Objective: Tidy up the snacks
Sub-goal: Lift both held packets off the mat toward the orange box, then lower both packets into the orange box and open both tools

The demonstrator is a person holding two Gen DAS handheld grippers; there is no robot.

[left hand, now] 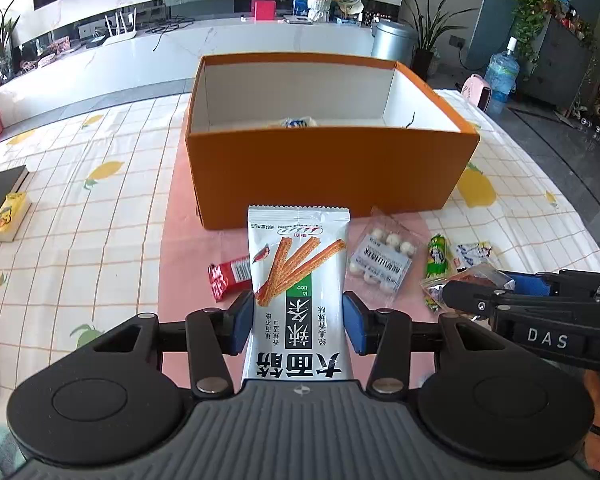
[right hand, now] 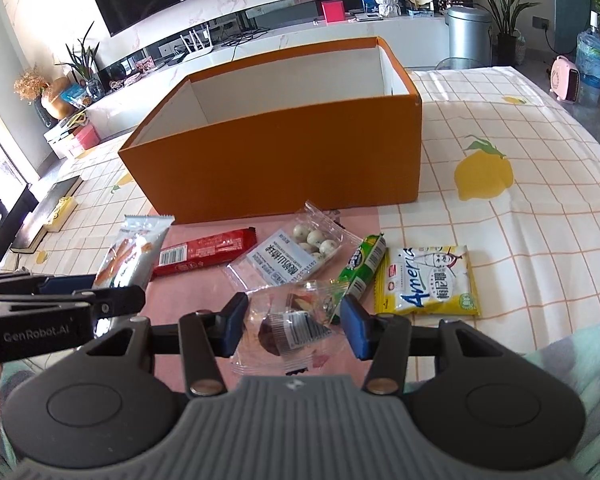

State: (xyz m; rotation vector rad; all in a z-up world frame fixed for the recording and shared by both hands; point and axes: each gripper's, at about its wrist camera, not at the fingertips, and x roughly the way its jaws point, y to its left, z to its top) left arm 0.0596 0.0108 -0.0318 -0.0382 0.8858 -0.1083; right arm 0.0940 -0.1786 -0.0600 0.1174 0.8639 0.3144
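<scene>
Two packets gripped at once! Left tongs (left hand: 299, 322) clamp the spicy-strip packet (left hand: 298, 280) by its sides, clear to drop into the orange box (left hand: 332, 172); right tongs (right hand: 293, 318) pinch the clear wrapped snack (right hand: 288, 326) above the worktop (right hand: 520, 220).

Two wrist fisheye views, both aimed forward and downward over the table.

The left wrist view is taken close above the left gripper (left hand: 299, 322), facing the long side of the orange box (left hand: 332, 172) squarely. The right wrist view is taken close above the right gripper (right hand: 294, 326), from further right, so the box (right hand: 276, 164) is seen corner-on. The box, the pink mat (left hand: 188, 264) with its snacks, and each opposite gripper are shared by both views.
</scene>
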